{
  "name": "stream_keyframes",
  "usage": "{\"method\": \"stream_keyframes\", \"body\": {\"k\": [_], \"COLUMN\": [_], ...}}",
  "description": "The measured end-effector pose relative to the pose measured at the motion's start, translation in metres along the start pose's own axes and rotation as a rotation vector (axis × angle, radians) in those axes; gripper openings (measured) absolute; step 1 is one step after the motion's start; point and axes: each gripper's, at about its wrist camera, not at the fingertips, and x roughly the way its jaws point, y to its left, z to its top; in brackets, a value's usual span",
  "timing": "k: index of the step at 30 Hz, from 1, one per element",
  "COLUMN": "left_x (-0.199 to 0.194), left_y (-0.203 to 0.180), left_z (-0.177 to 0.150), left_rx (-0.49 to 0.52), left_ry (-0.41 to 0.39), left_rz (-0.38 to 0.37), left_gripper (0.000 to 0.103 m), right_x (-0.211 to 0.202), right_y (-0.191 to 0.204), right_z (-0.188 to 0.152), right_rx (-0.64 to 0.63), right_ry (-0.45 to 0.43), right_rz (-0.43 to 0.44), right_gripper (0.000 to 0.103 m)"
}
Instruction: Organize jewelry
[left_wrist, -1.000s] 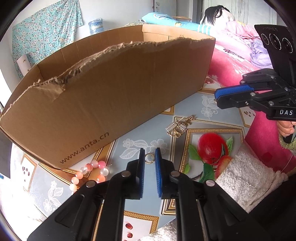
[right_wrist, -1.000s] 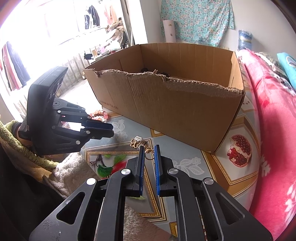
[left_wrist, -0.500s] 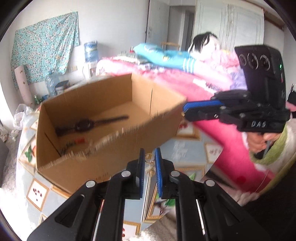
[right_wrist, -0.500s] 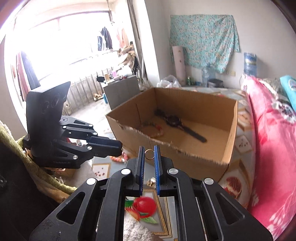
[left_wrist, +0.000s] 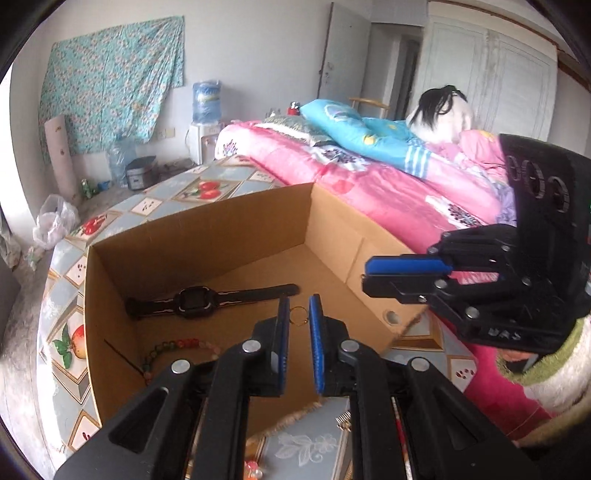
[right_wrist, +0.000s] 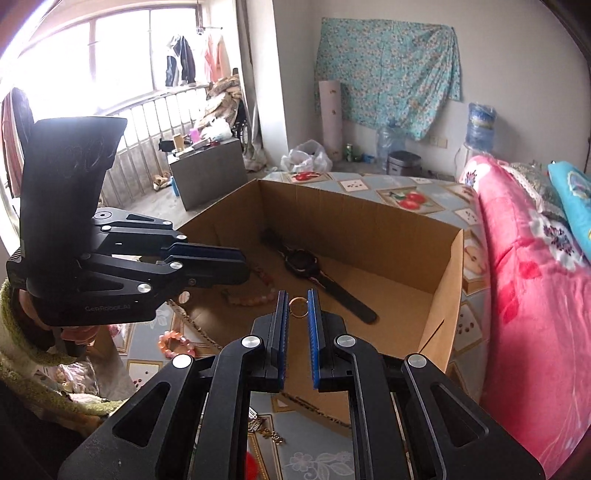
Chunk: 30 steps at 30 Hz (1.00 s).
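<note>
**Bedroom Clutter Around the Work Surface**

A turquoise floral cloth hung on the white wall above a blue water-cooler bottle. A pink floral quilt covered the bed, a blue pillow on top. Clothes hung by the bright window.

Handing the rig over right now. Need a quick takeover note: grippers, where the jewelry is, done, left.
Left gripper: shut on a small gold ring, held up at the cardboard box opening.
Right gripper: shut on a second gold ring, also facing into the box.
Done: black watch and a beaded bracelet lie on the box floor.
Left: drop both rings in, then likely the pink bead bracelet and gold pieces on the table outside the box's near wall.
</note>
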Motion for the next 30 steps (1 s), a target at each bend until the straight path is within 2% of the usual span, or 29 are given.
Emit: {"method": "stream_keyframes", "body": {"k": [5, 7, 9, 11, 22, 28, 30], "left_x": [0.025, 0.027, 0.025, 0.023, -0.002, -0.025, -0.033], "left_y": [0.011, 0.015, 0.018, 0.020, 0.022, 0.011, 0.009], "left_z": [0.008, 0.010, 0.011, 0.011, 0.005, -0.004, -0.009], "left_rx": [-0.044, -0.061, -0.071, -0.079, -0.107, -0.103, -0.105], "left_ry": [0.051, 0.053, 0.039, 0.027, -0.036, -0.087, -0.096], "left_rz": [0.019, 0.027, 0.032, 0.041, 0.061, 0.036, 0.019], "left_gripper": [0.011, 0.015, 0.025, 0.029, 0.043, 0.055, 0.061], "right_x": [0.008, 0.007, 0.001, -0.002, -0.032, -0.050, -0.057], "right_y": [-0.012, -0.016, -0.020, -0.024, -0.034, -0.022, -0.015], "right_z": [0.001, 0.001, 0.001, 0.001, -0.002, -0.009, -0.013], "right_rx": [0.032, 0.044, 0.059, 0.067, 0.164, 0.198, 0.197], "right_ry": [0.026, 0.015, -0.006, -0.024, -0.114, -0.162, -0.180], "right_rz": [-0.037, -0.043, -0.036, -0.043, -0.062, -0.033, -0.021], "right_gripper": [0.012, 0.014, 0.018, 0.018, 0.019, 0.028, 0.038]}}
